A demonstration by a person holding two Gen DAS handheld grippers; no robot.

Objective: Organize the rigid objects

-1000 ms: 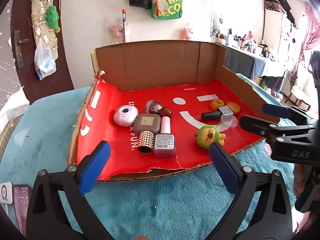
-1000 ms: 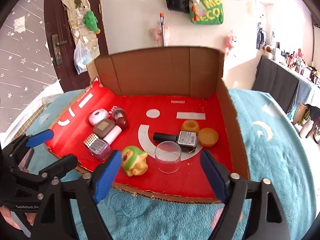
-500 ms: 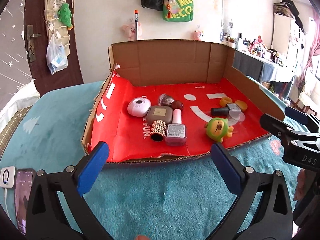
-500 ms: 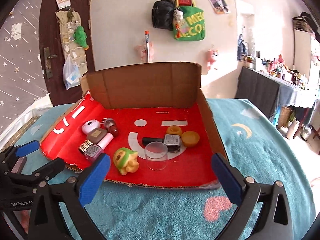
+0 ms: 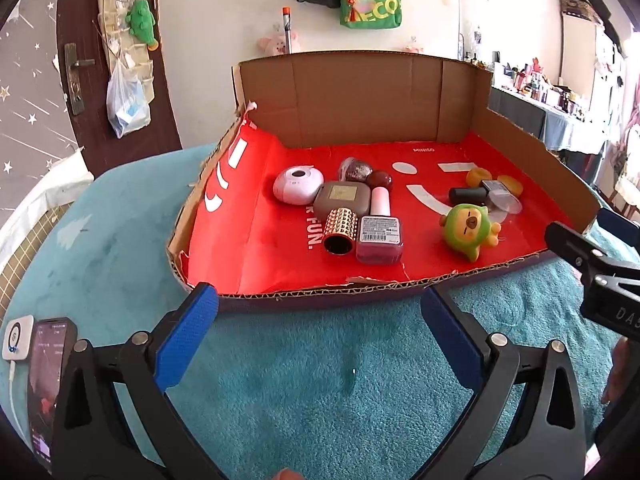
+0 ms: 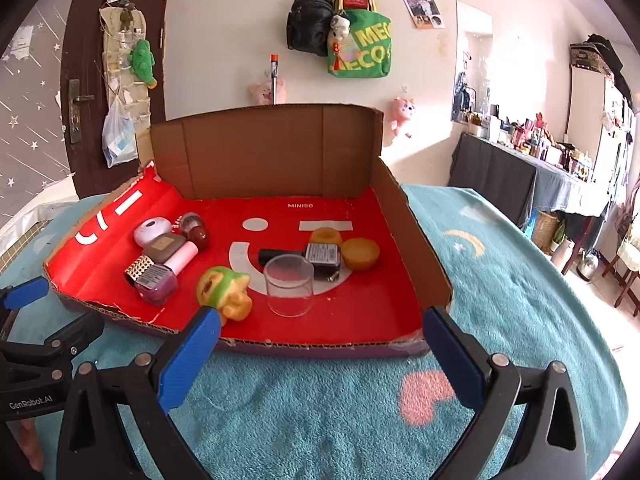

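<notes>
An open cardboard tray (image 5: 360,92) with a red lining lies on a teal cloth. Its left part holds a white round case (image 5: 298,184), a brown compact (image 5: 342,198), a gold studded cap (image 5: 340,230) and a pink polish bottle (image 5: 379,232). A green and yellow toy figure (image 6: 224,288) lies near the front edge, beside a clear cup (image 6: 289,290), a black bottle (image 6: 316,256) and two yellow rounds (image 6: 360,253). My left gripper (image 5: 320,320) is open over the cloth, just short of the tray. My right gripper (image 6: 322,336) is open at the tray's front edge, holding nothing.
A phone (image 5: 48,376) and a small white device (image 5: 16,338) lie on the cloth at the near left. The teal cloth (image 6: 500,280) spreads to the right of the tray. A dark table (image 6: 520,176) with clutter stands at the far right, and a door (image 6: 76,80) at the left.
Both grippers have drawn back from over the tray to its near side. The right gripper's jaws spread wider and no longer frame the toy and the cup. Nothing in the tray moved.
</notes>
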